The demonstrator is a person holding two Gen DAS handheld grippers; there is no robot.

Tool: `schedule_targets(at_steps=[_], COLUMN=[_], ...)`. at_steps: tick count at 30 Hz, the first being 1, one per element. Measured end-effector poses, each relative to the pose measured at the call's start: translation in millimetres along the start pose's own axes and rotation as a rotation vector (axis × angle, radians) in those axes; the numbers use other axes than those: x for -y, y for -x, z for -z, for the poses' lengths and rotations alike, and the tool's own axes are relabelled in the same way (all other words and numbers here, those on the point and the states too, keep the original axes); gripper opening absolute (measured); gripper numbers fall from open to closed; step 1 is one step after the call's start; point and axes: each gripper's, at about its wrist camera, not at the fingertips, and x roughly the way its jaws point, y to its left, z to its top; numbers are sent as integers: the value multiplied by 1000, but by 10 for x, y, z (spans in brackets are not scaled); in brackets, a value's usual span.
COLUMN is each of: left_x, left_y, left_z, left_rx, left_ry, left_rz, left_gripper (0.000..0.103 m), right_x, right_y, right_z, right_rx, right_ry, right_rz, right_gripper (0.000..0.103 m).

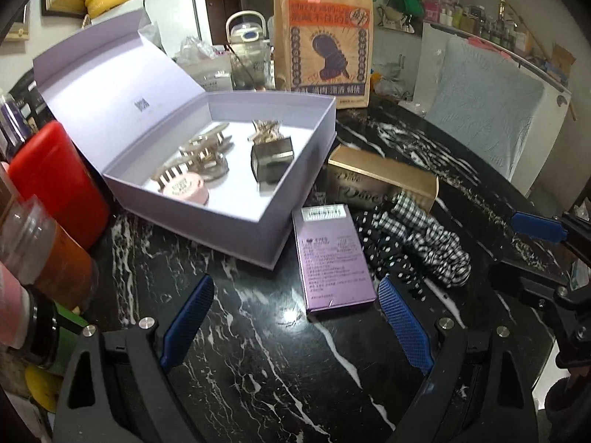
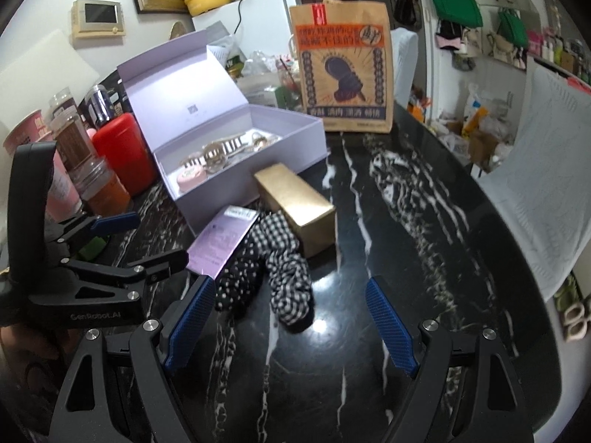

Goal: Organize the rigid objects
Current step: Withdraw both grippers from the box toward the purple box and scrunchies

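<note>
The lavender box (image 1: 207,199) sits open on the black marble table (image 1: 258,350), its lid (image 1: 110,88) tipped back. Inside lie a round pink tin (image 1: 186,192), several pale hair claws (image 1: 207,151) whose outlines run together, and a dark square clip (image 1: 271,158); the box's near wall cuts off part of them in the right wrist view. Just beside the box lie a purple carton (image 1: 334,258), flat with its print too small to read, and a gold box (image 1: 380,181). Two fabric scrunchies, one dotted (image 2: 240,277) and one checked (image 2: 291,280), overlap the carton's edge and touch the gold box. A brown paper bag (image 1: 323,37) stands behind. Left tongs (image 1: 295,325) and right tongs (image 2: 290,323) hover over bare table, both spread wide with nothing between them. A red container (image 1: 59,181) and jars crowd the left, partly cropped.
</note>
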Motion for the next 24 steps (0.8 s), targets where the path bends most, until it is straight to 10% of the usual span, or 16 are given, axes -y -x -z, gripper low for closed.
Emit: schedule_targets(at_steps=[24], left_x=[106], left_y=[-360], left_z=[-4], left_rx=[-46], left_ry=[-28], left_rz=[35], left_gripper=[92], right_x=[139], right_y=[-336], right_z=[144], right_rx=[-84], right_ry=[-34], right_rz=[-14], right_gripper=[80])
